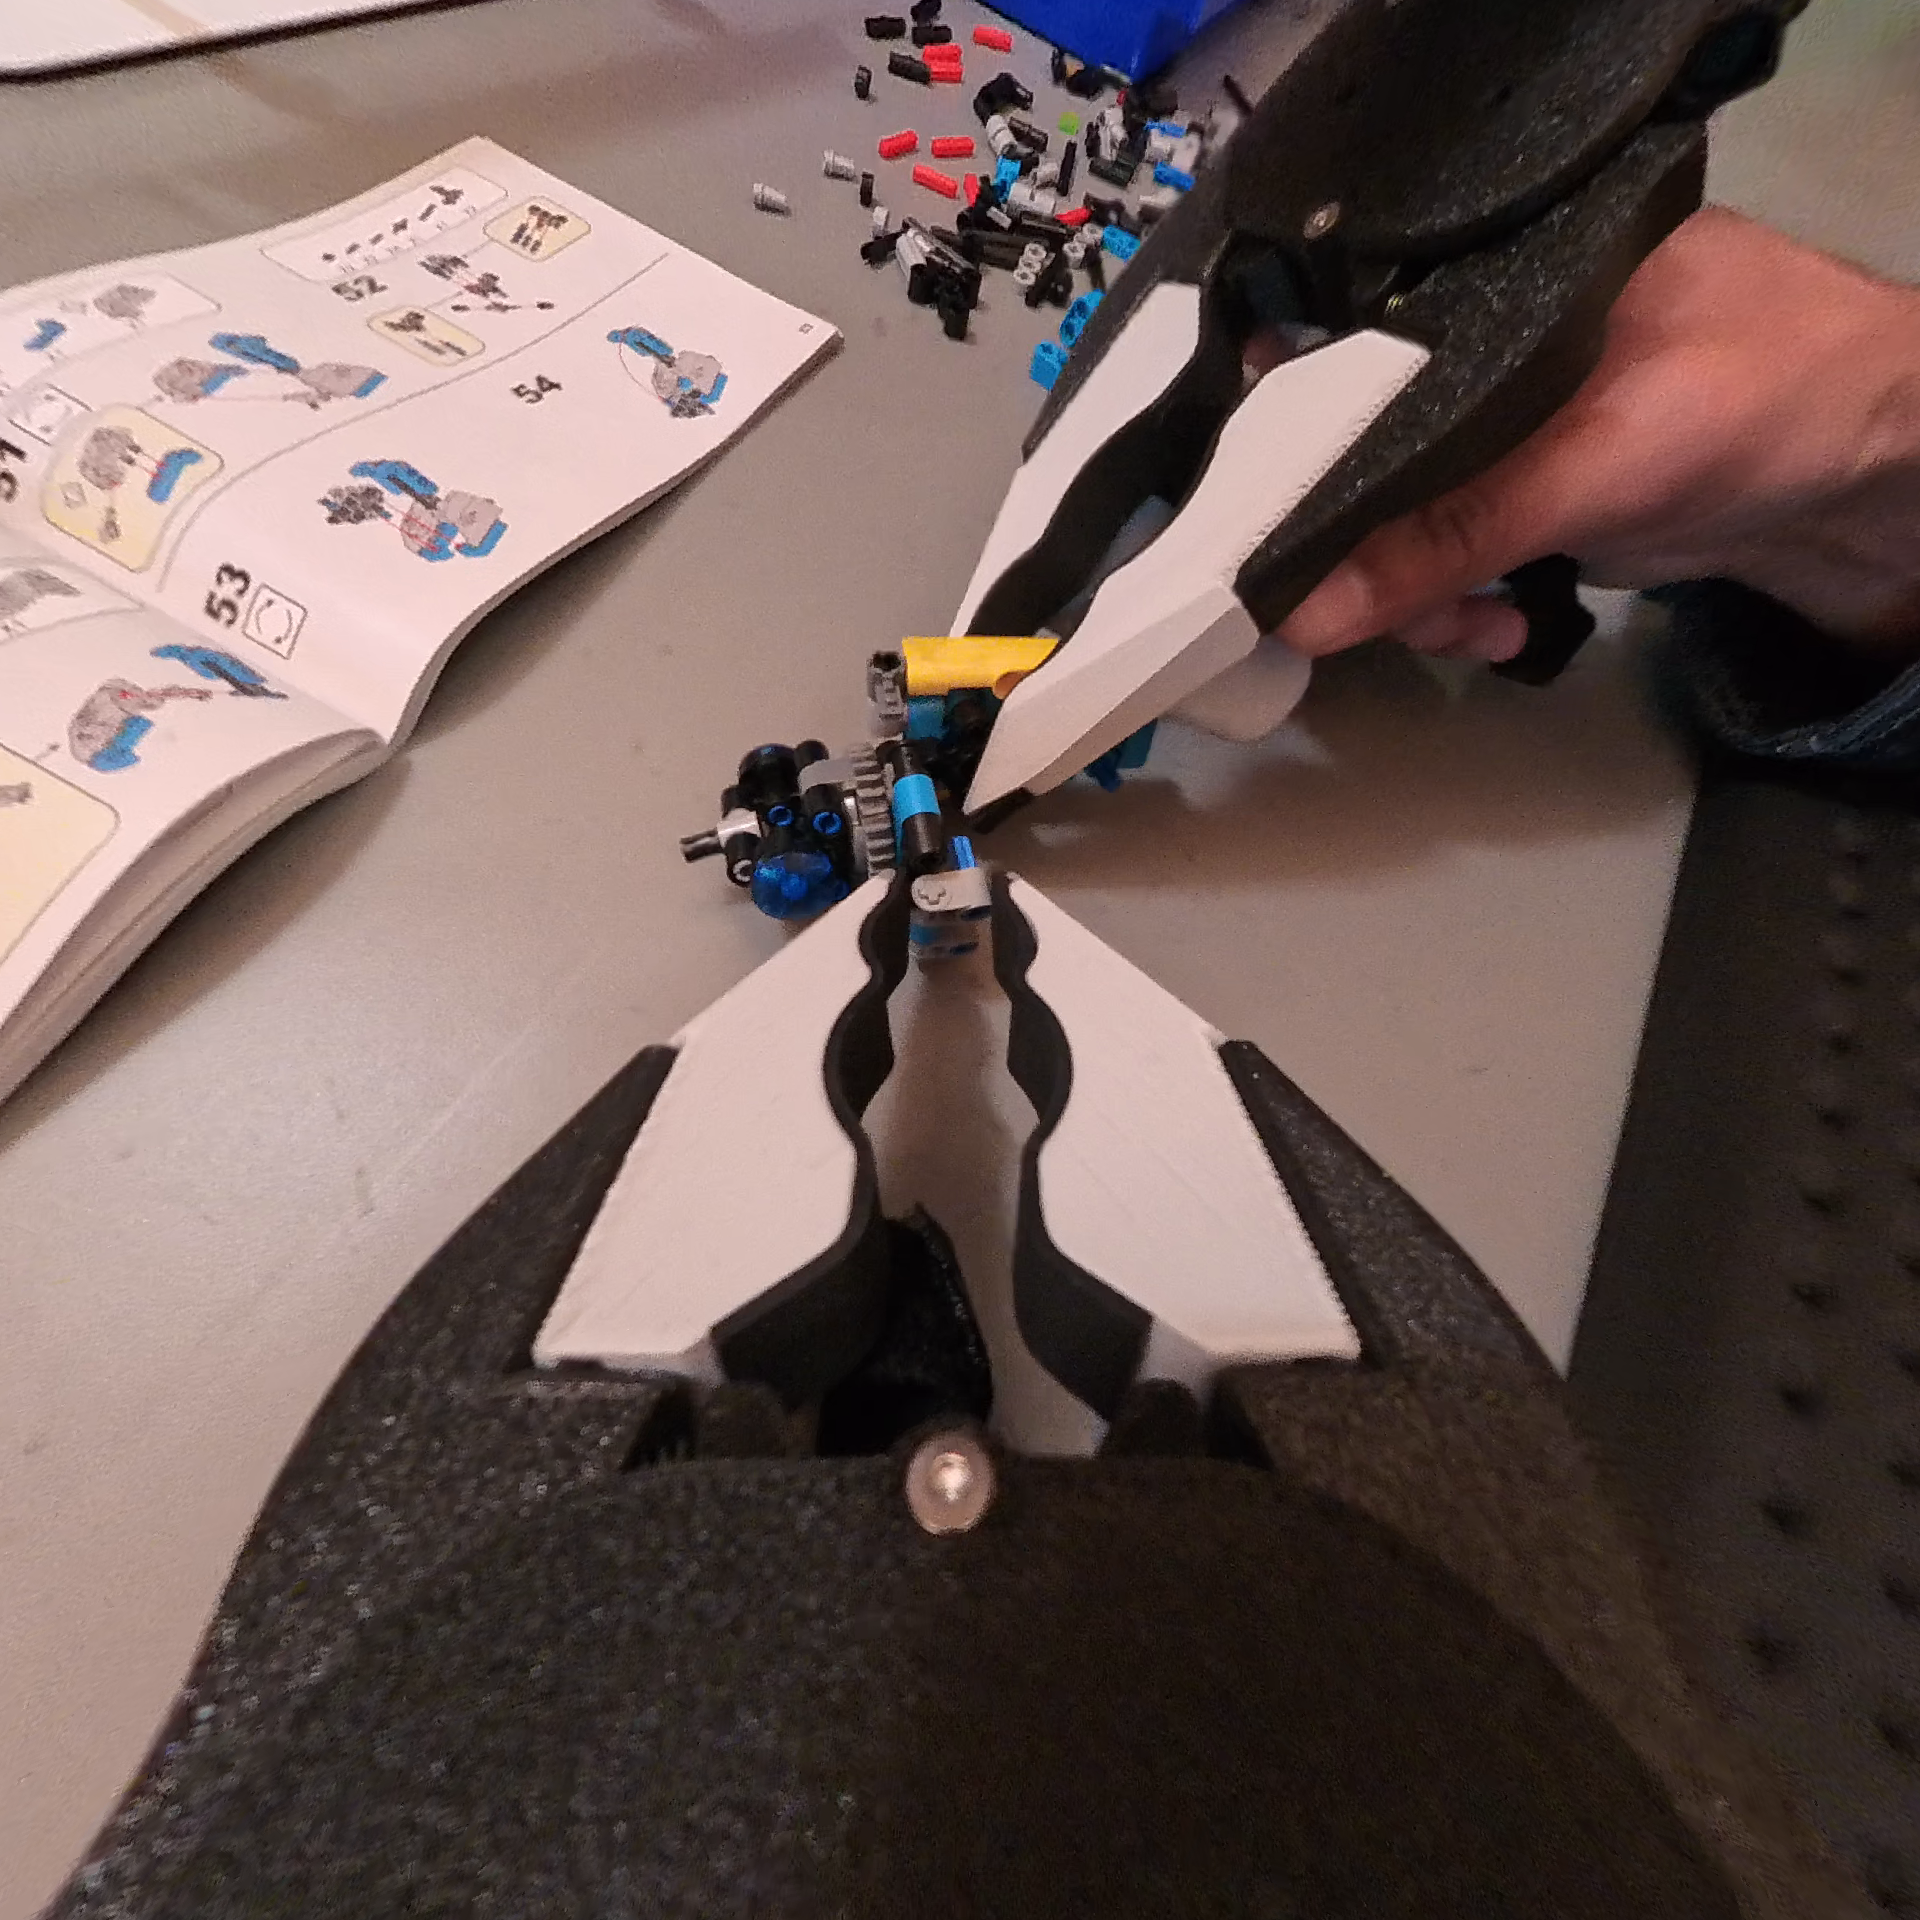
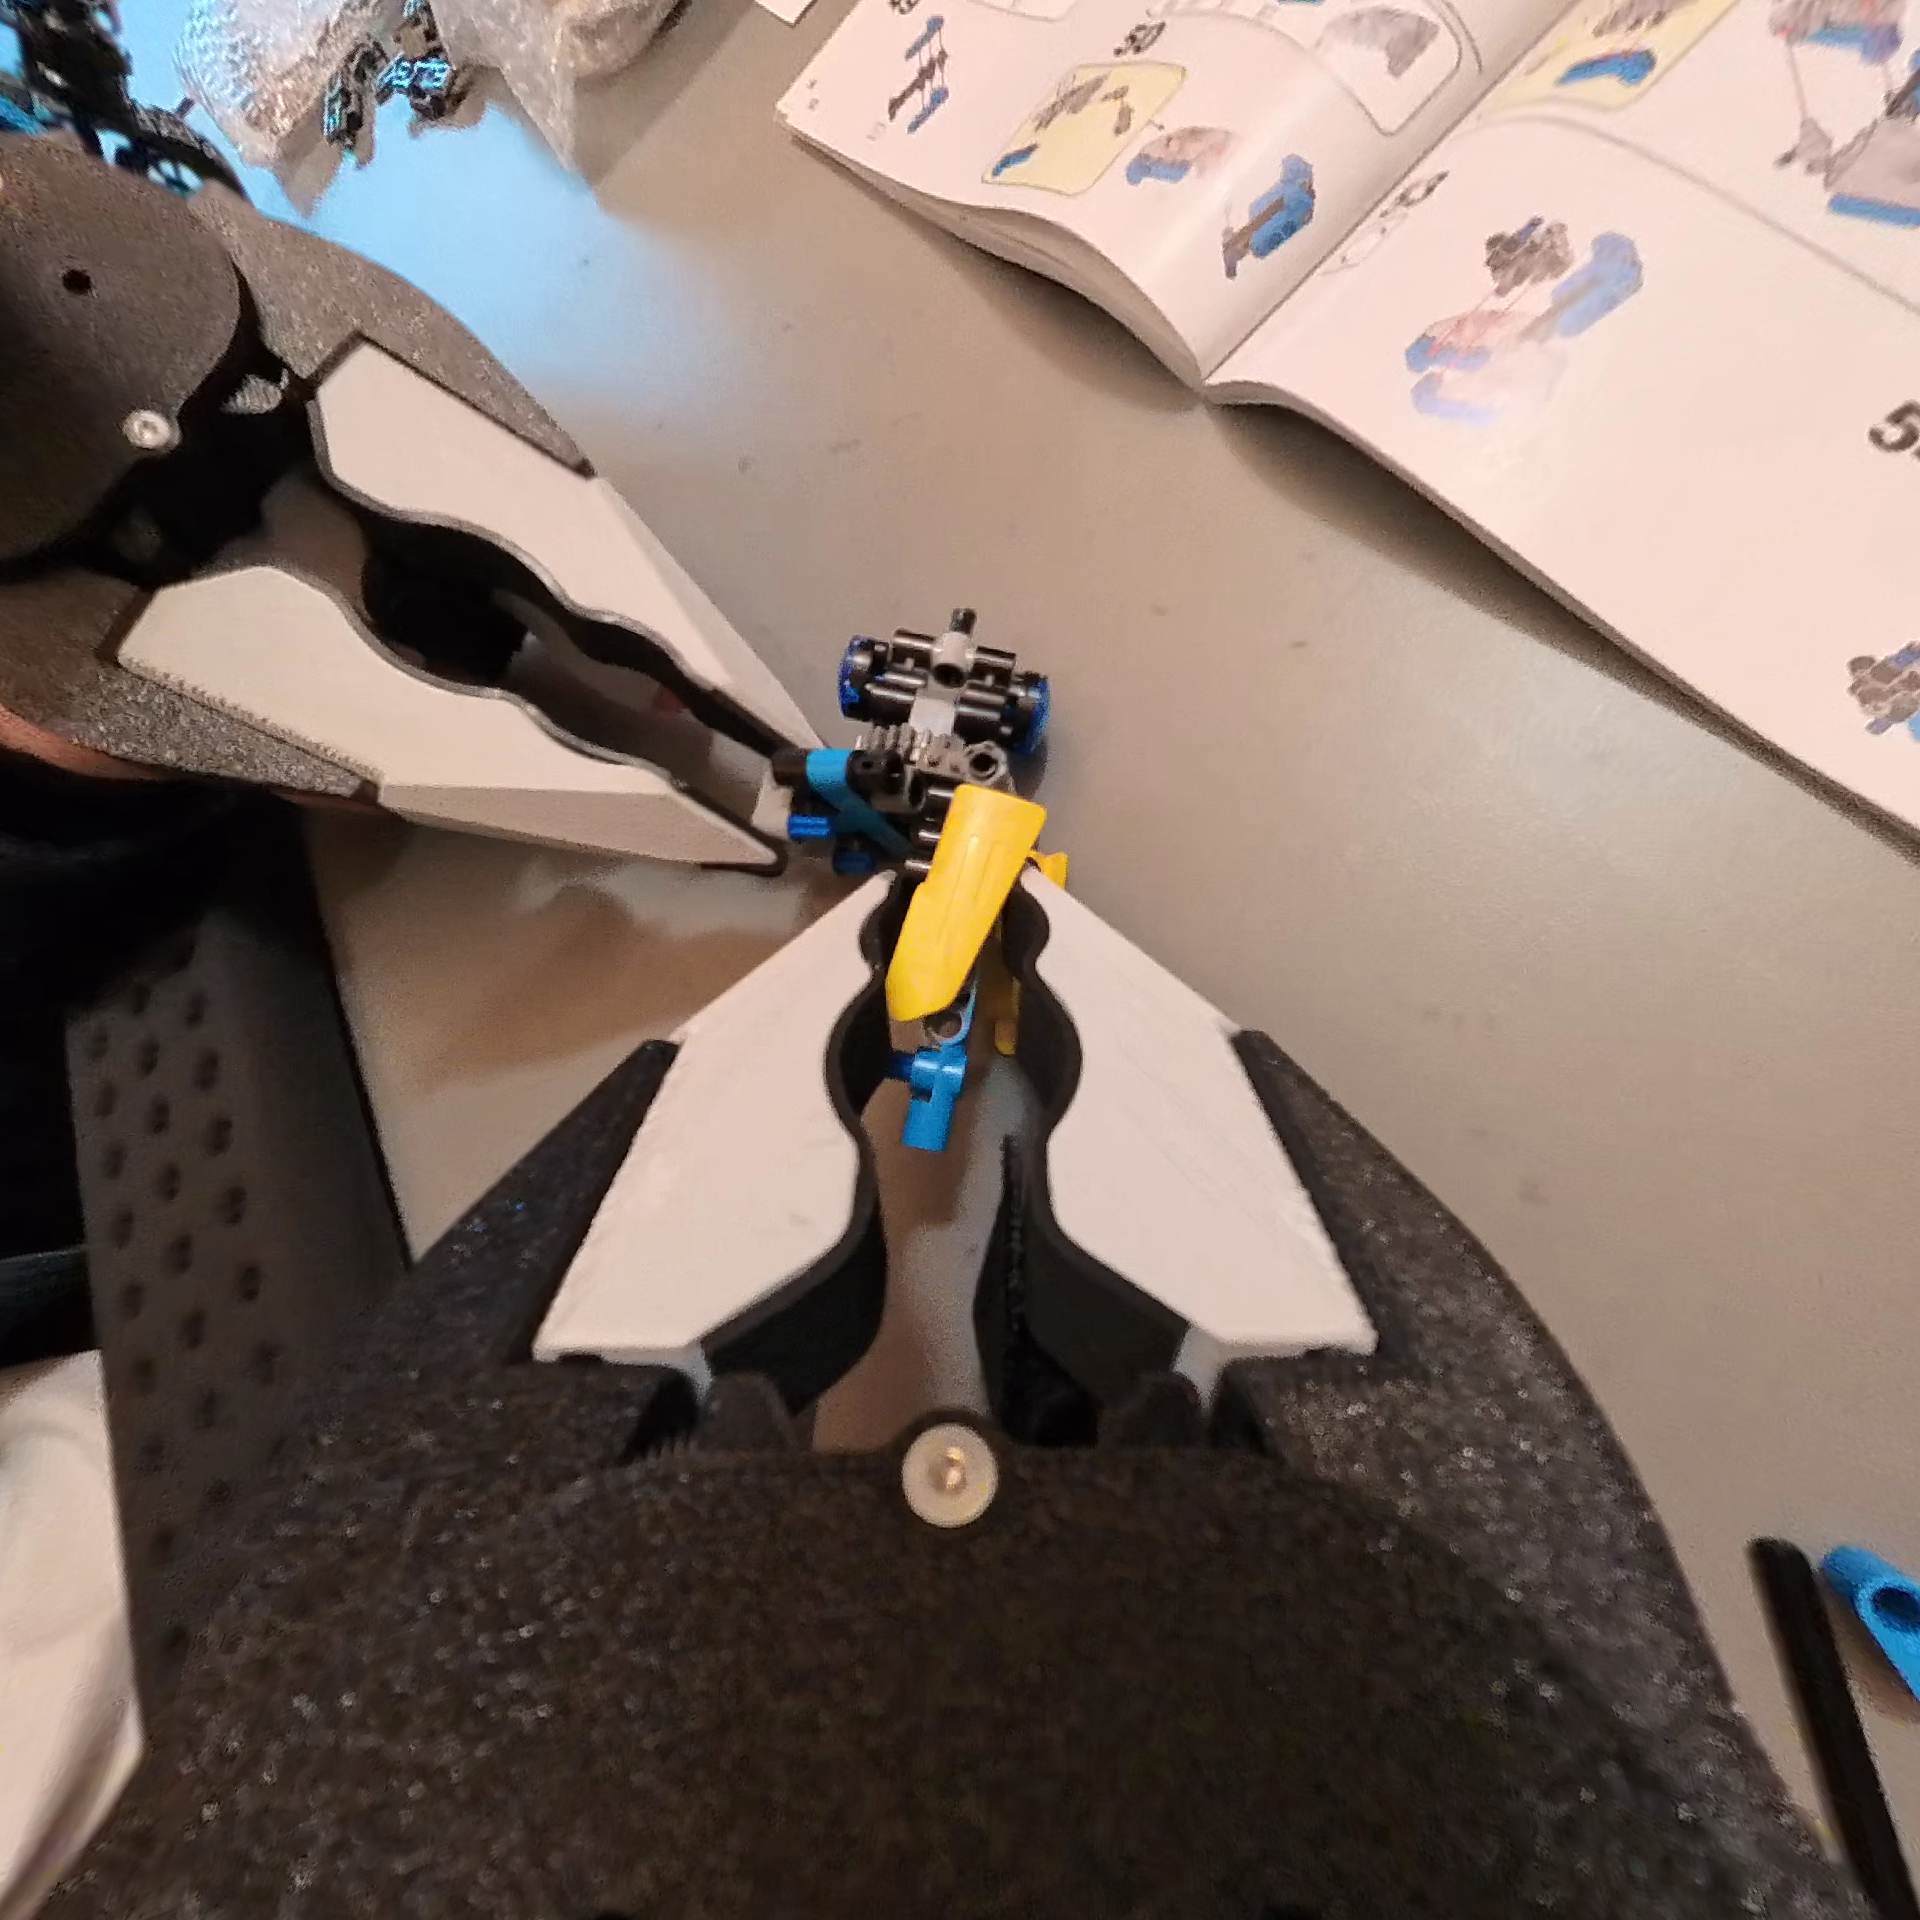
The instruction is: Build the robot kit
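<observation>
Gripping opposite ends of one small brick assembly [image 1: 831,821] on the grey table [image 1: 520,1091], both grippers meet at the middle. The left gripper [image 1: 940,894] is clenched on the model's grey-and-blue end piece, while the right gripper [image 2: 951,904] is clamped around the yellow panel [image 2: 961,894] — a blue connector [image 2: 932,1096] pokes back between its fingers. A hand [image 1: 1714,457] holds the right tool. An open instruction booklet [image 1: 343,436] lies near, and loose bricks [image 1: 1018,197] are scattered farther off beside a blue box [image 1: 1101,31].
</observation>
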`<state>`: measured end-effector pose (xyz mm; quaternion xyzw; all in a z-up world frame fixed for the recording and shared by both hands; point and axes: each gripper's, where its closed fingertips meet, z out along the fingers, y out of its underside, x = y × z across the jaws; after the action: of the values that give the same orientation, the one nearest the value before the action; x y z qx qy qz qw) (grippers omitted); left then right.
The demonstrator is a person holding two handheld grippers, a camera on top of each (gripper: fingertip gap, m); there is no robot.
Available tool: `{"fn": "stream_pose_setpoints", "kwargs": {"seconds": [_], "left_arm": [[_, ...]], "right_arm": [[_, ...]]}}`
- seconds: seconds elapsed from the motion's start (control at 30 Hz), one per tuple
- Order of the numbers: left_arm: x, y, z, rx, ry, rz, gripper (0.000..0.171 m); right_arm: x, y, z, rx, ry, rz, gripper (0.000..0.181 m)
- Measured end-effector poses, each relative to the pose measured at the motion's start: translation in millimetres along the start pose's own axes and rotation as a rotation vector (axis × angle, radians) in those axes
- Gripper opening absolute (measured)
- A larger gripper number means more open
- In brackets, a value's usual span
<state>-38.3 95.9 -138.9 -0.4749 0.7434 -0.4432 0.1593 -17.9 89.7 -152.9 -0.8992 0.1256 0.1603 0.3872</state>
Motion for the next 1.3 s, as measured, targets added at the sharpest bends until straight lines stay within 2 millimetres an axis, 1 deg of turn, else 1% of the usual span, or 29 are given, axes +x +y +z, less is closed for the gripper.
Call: {"fn": "stream_pose_setpoints", "kwargs": {"seconds": [0.1, 0.17, 0.23, 0.33, 0.4, 0.47, 0.6, 0.67, 0.7, 0.73, 0.8, 0.87, 0.93, 0.97, 1.03, 1.07, 1.1, 1.13, 1.2, 1.23, 1.3], "left_arm": [[0.5, -0.2, 0.4, 0.0, -0.005, 0.012, 0.015], [-0.4, -0.7, 0.6, 0.001, -0.002, 0.001, 0.015], [-0.9, -1.0, 0.7, 0.002, 0.005, -0.013, 0.015], [-1.5, -1.0, 0.5, 0.004, 0.005, -0.018, 0.015], [-1.8, -1.0, 0.3, 0.005, 0.011, -0.029, 0.015], [-2.4, -1.1, -0.1, 0.006, 0.022, -0.05, 0.015], [-2.5, -0.8, -0.2, 0.007, 0.027, -0.056, 0.015], [-1.4, -0.8, 0.2, 0.005, 0.018, -0.032, 0.015], [-0.4, -0.7, 0.7, 0.002, 0.009, -0.007, 0.015], [0.8, -0.6, 1.4, -0.001, -0.002, 0.027, 0.015], [1.8, -0.3, 2.0, -0.005, -0.025, 0.08, 0.015], [0.5, -0.1, 0.8, -0.006, -0.037, 0.077, 0.015], [-2.2, -0.2, -1.3, -0.003, -0.049, 0.061, 0.015], [-3.6, -1.8, -2.9, 0.009, -0.055, 0.05, 0.016], [-3.2, -10.5, -9.6, 0.062, -0.046, 0.019, 0.031], [-1.4, -17.0, -15.0, 0.103, -0.032, 0.002, 0.034], [2.7, -25.4, -21.7, 0.156, -0.005, -0.014, 0.037], [10.8, -35.4, -29.8, 0.221, 0.047, -0.026, 0.038], [36.5, -55.1, -48.7, 0.351, 0.221, -0.047, 0.033], [46.1, -62.5, -57.6, 0.4, 0.291, -0.055, 0.03], [55.4, -69.3, -68.2, 0.451, 0.343, -0.031, 0.028]], "right_arm": [[-0.1, 1.1, -1.4, 0.008, 0.052, -0.102, 0.023], [0.2, -2.0, -0.9, 0.028, 0.073, -0.15, 0.03], [3.4, -7.2, -2.6, 0.052, 0.107, -0.172, 0.032], [2.2, -6.3, -2.9, 0.063, 0.086, -0.152, 0.028], [7.2, -6.0, -4.6, 0.067, 0.116, -0.137, 0.023], [12.2, -4.0, -9.2, 0.057, 0.149, -0.151, 0.019], [11.2, -0.2, -11.5, 0.043, 0.162, -0.203, 0.019], [10.6, -0.9, -11.0, 0.031, 0.149, -0.162, 0.018], [11.4, -2.4, -10.8, 0.031, 0.134, -0.113, 0.018], [10.5, -3.5, -10.4, 0.035, 0.099, -0.058, 0.018], [0.0, -6.7, -13.2, 0.068, -0.057, 0.075, 0.017], [-10.0, -13.5, -23.0, 0.127, -0.224, 0.2, 0.017], [-20.0, -21.3, -35.6, 0.178, -0.378, 0.284, 0.016], [-23.5, -25.0, -40.8, 0.201, -0.43, 0.301, 0.016], [-35.7, -32.5, -51.0, 0.24, -0.536, 0.295, 0.016], [-44.2, -36.5, -56.5, 0.26, -0.6, 0.291, 0.016], [-52.9, -39.4, -61.6, 0.275, -0.665, 0.286, 0.016], [-62.3, -41.0, -67.2, 0.285, -0.737, 0.279, 0.016], [-80.7, -45.2, -82.0, 0.312, -0.896, 0.274, 0.016], [-88.5, -46.4, -89.3, 0.314, -0.973, 0.281, 0.016], [-97.4, -45.1, -94.1, 0.299, -1.05, 0.288, 0.016]]}}
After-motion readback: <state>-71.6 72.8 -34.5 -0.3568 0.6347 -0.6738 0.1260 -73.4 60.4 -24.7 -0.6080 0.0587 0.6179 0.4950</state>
